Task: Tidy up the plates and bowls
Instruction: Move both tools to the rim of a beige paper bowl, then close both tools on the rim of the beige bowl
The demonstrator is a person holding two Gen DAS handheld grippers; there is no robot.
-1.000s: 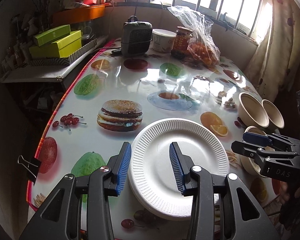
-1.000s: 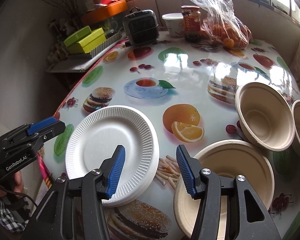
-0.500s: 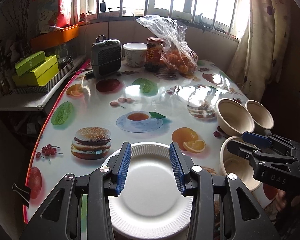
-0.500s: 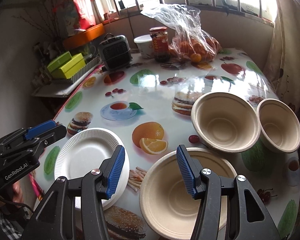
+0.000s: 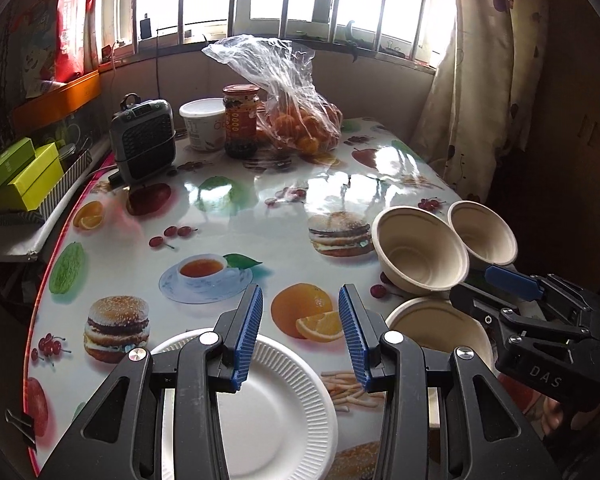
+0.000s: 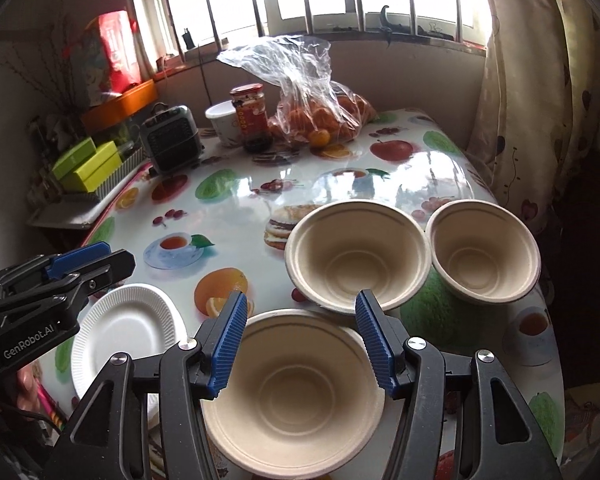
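Note:
A white ribbed paper plate (image 5: 272, 412) (image 6: 128, 336) lies at the table's near left edge. My left gripper (image 5: 300, 336) hovers over its far rim, open, nothing between the blue pads. A wide beige bowl (image 6: 296, 392) (image 5: 440, 328) sits at the near edge, and my right gripper (image 6: 298, 340) hangs above it with its jaws opening and empty. Behind it stand a medium beige bowl (image 6: 356, 256) (image 5: 420, 252) and a smaller beige bowl (image 6: 484, 254) (image 5: 482, 236), side by side and touching.
The fruit-print tablecloth (image 5: 228, 216) covers the table. At the back stand a small grey heater (image 5: 144, 140), a white tub (image 5: 204, 122), a jar (image 5: 241, 120) and a plastic bag of oranges (image 5: 300, 120). Green boxes (image 5: 20, 176) sit on a side shelf at left; a curtain (image 5: 480, 100) hangs at right.
Both grippers have drawn back and tilted up, so more of the table and window shows. The right gripper shifted from between plate and wide bowl to over the bowl, its jaws slightly wider.

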